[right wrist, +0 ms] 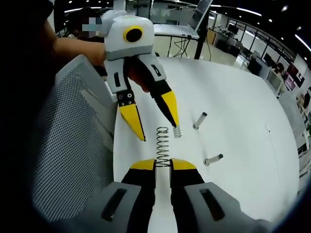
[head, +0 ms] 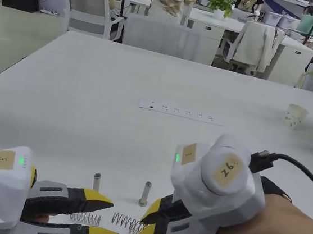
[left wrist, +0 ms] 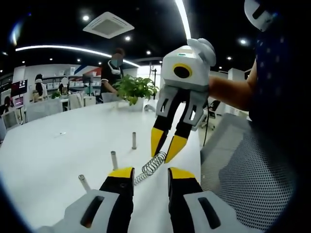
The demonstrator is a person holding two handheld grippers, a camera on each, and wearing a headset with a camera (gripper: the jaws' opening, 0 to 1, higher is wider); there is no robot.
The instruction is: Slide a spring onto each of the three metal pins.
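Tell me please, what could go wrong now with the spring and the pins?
The right gripper pinches the long spring only at one end, so it may bend or flick away. The pins seem to stand loose on the table; the open left gripper close by could knock one over.

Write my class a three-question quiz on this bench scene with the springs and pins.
1. How many metal pins stand upright in the left gripper view?
2. What does the right tool grip? A: a pin. B: a spring. C: nothing.
3. True or false: the left tool is shut.

Key: 1, three. 2, B. 3, false: its jaws are spread apart.
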